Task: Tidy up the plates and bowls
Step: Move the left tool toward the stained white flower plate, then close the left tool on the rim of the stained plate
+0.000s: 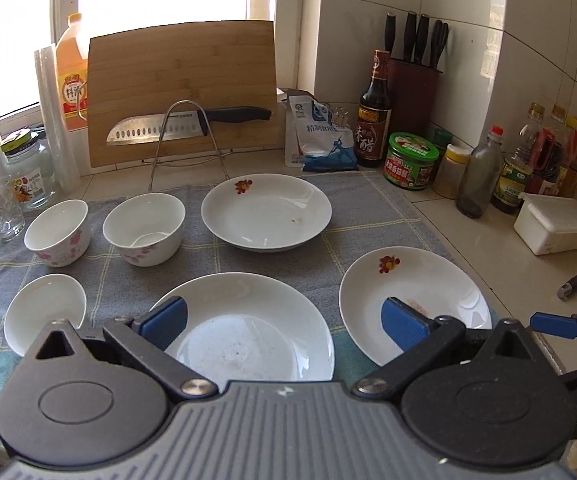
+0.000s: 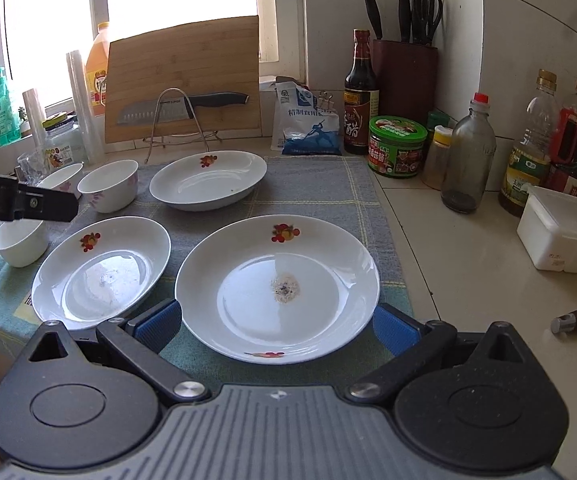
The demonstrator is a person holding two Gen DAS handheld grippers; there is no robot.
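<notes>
Three white plates lie on a grey checked cloth [image 1: 368,208]: a near middle plate [image 1: 248,332], a near right plate [image 1: 420,292] and a far plate [image 1: 266,212]. Two white flowered bowls [image 1: 58,232] [image 1: 144,228] stand at the far left, a small white bowl [image 1: 44,312] at the near left. My left gripper [image 1: 284,322] is open and empty above the middle plate's near edge. My right gripper [image 2: 276,324] is open and empty over the near edge of the right plate [image 2: 276,288]. The middle plate [image 2: 100,268], far plate [image 2: 208,180] and bowls [image 2: 108,184] also show there.
A cutting board [image 1: 180,92] with a knife [image 1: 184,124] on a wire rack stands at the back. Bottles and jars [image 1: 408,160] and a knife block [image 1: 412,92] line the right wall. A white box [image 1: 552,228] sits at right. A glass [image 1: 0,208] stands far left.
</notes>
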